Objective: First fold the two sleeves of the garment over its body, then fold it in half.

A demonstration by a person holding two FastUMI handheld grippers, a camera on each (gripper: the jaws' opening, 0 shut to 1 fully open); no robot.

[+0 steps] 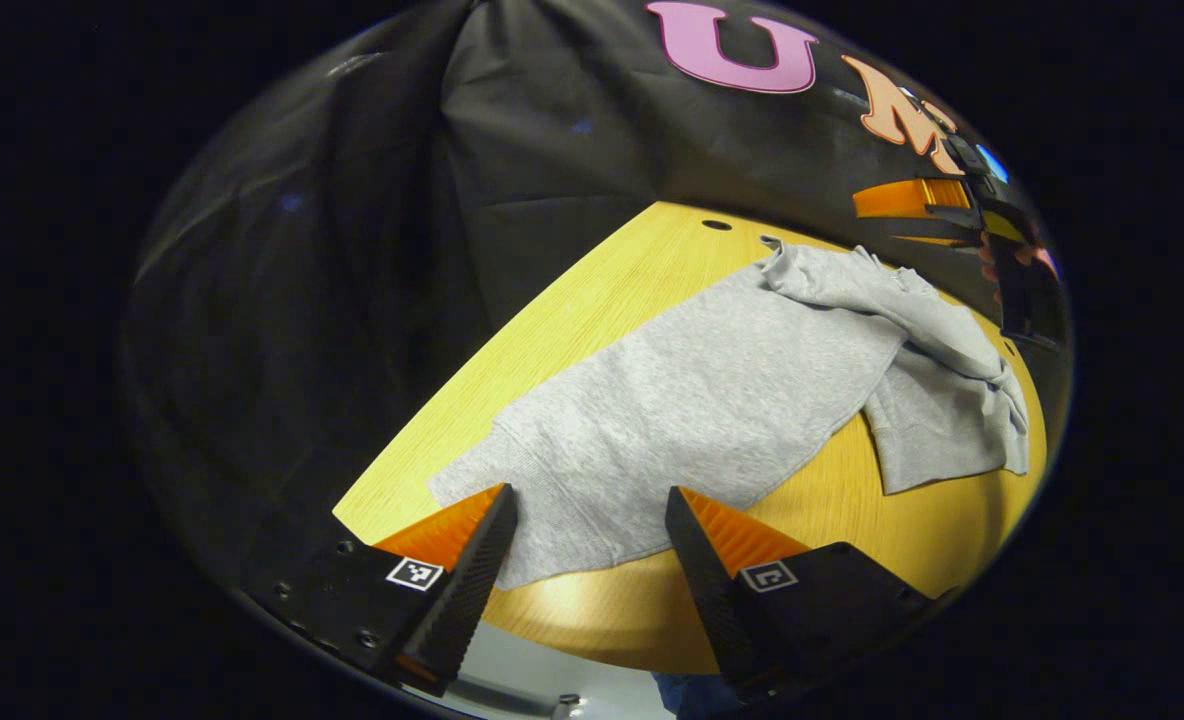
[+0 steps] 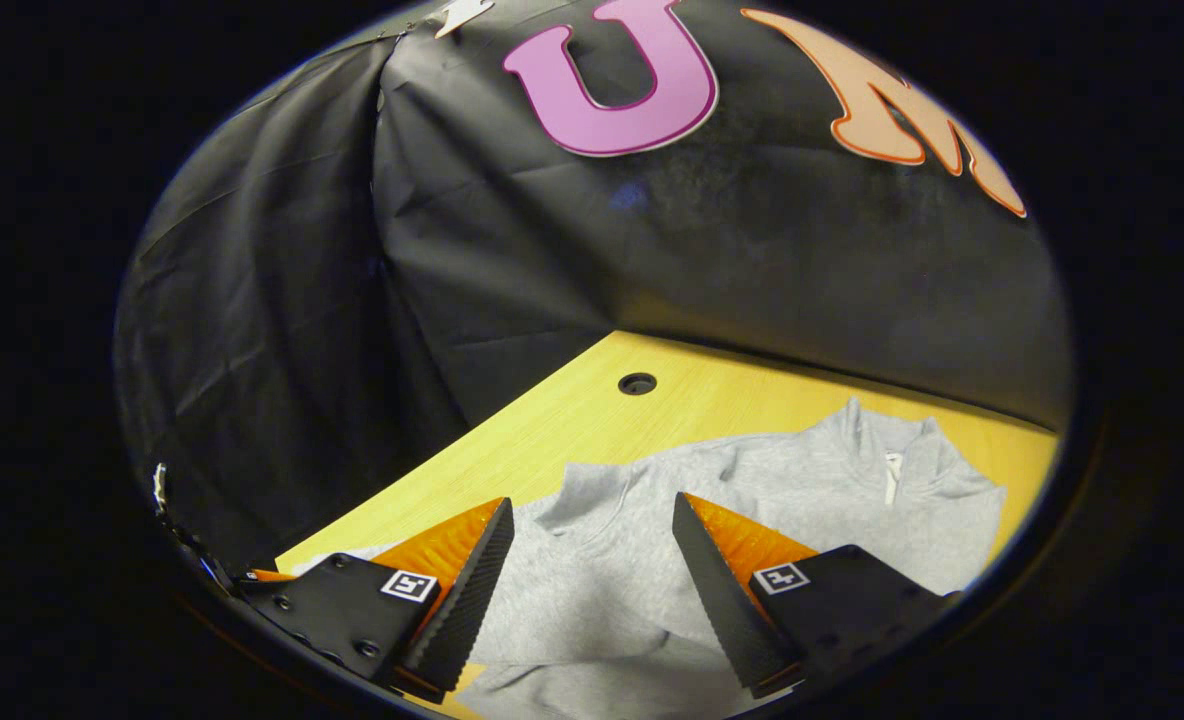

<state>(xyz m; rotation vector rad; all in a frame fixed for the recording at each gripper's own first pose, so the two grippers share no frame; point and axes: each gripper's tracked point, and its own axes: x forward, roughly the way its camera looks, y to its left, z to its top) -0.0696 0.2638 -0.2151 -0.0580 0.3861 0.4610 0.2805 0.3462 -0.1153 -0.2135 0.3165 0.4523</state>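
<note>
Each gripper — ridged wedge fingers, square coded tags, screwed mounts.

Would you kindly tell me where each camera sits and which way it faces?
Left gripper view: rides the left gripper, looking along its open fingers across the grey garment on the wooden table; the right gripper shows far off.
Right gripper view: rides the right gripper, open above the garment's collar.
Shared: garment, table.

R gripper open, fingers spread above grey garment lying flat on yellow wooden bench. Collar w/ short zip points toward bench's far edge. Round hole in bench near that edge.
</note>
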